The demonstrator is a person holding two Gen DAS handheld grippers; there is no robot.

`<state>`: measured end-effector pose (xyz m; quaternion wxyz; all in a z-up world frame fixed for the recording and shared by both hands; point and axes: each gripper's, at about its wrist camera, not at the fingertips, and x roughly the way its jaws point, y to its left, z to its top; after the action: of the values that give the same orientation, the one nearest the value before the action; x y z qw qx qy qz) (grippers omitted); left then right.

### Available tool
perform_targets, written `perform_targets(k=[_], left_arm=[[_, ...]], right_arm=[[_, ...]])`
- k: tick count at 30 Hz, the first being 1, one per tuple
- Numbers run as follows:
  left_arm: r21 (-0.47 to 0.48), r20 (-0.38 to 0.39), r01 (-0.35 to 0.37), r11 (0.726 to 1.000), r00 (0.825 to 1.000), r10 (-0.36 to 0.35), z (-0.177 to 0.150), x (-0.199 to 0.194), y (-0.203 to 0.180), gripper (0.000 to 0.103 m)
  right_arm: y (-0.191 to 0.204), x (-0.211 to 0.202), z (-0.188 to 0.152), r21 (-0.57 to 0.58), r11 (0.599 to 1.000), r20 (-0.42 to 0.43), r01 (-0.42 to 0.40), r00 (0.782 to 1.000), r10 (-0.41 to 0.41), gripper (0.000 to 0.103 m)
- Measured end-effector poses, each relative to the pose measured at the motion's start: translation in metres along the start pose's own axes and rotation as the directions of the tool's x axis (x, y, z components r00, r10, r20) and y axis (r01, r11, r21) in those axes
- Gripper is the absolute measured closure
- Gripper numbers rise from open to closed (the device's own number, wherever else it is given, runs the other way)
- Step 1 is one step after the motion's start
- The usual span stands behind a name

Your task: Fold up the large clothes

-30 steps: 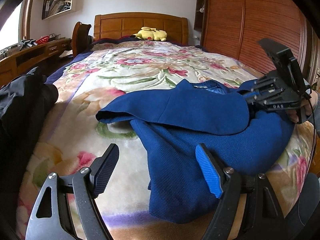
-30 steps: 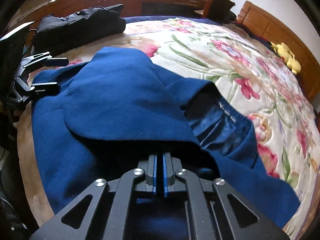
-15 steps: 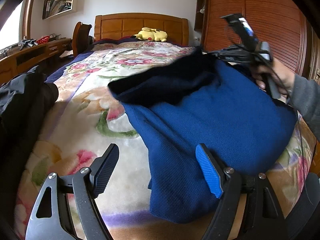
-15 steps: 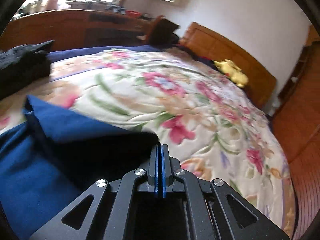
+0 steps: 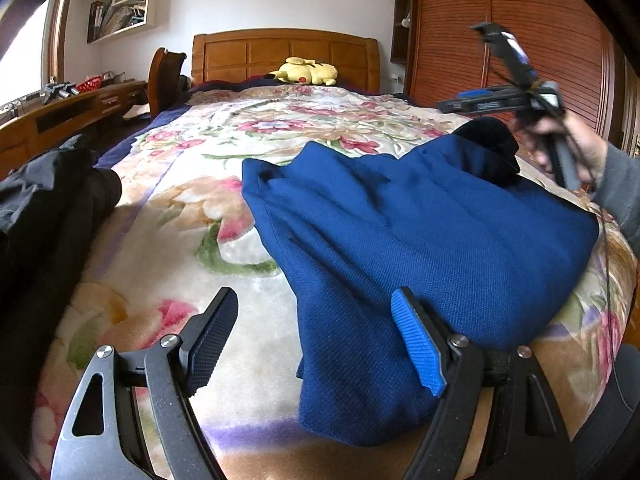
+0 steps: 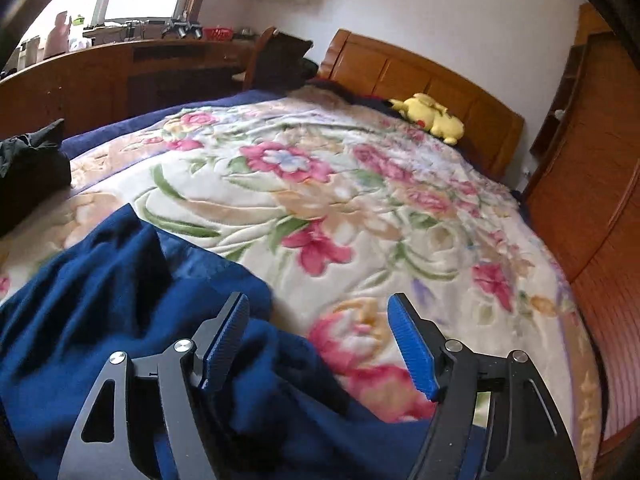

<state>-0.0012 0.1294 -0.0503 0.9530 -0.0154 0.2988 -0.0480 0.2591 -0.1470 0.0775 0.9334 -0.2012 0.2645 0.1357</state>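
A person's left gripper [image 5: 312, 344] hovers low over the foot of a bed, its two fingers spread wide and holding nothing; the right-hand finger [image 5: 416, 346] lies against the near hem of a blue garment [image 5: 420, 240], the left-hand finger [image 5: 212, 336] hangs over the floral blanket [image 5: 168, 248]. The garment lies folded over on itself at the centre-right of the left wrist view, spreading from six o'clock up toward two o'clock, with a darker bunched part [image 5: 490, 144] at its far corner.

At two o'clock in that view the right gripper [image 5: 452, 106] is raised above the garment's far corner, gripped by a hand [image 5: 568, 148] in a grey sleeve, the tool pointing roughly level toward the bed's middle; its own camera shows the fingers parted and empty, the left finger [image 6: 224, 336] over blue cloth, the right one [image 6: 412, 348] over blanket.

A yellow plush toy [image 5: 304, 72] rests by the wooden headboard [image 5: 248, 52] at twelve o'clock; dark clothing [image 5: 48, 192] is heaped at nine o'clock; a slatted wooden wardrobe [image 5: 480, 12] stands at one to two o'clock; wall shelves [image 5: 120, 8] hang at eleven o'clock. No brand, label or writing can be read in either view; the raised gripper is motion-blurred.
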Motion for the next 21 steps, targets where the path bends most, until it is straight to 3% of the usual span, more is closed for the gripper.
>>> perform_targets(k=[5,13,21], left_arm=[[0.023,0.04,-0.038,0.999,0.999,0.037,0.005,-0.01,-0.005,0.023],[0.002,0.067,-0.029,1.0,0.997,0.029,0.019,-0.023,-0.008,0.023],[0.019,0.078,0.011,1.0,0.997,-0.012,0.029,-0.022,-0.031,0.023]], right_arm=[[-0.042,-0.029,-0.035,-0.016,1.0,-0.022,0.025,0.999,-0.025,0.029],[-0.113,-0.052,-0.09,0.097,0.993,-0.066,0.068,0.996,-0.061,0.029],[-0.124,-0.068,-0.126,0.128,0.992,-0.12,0.019,0.993,-0.003,0.029]])
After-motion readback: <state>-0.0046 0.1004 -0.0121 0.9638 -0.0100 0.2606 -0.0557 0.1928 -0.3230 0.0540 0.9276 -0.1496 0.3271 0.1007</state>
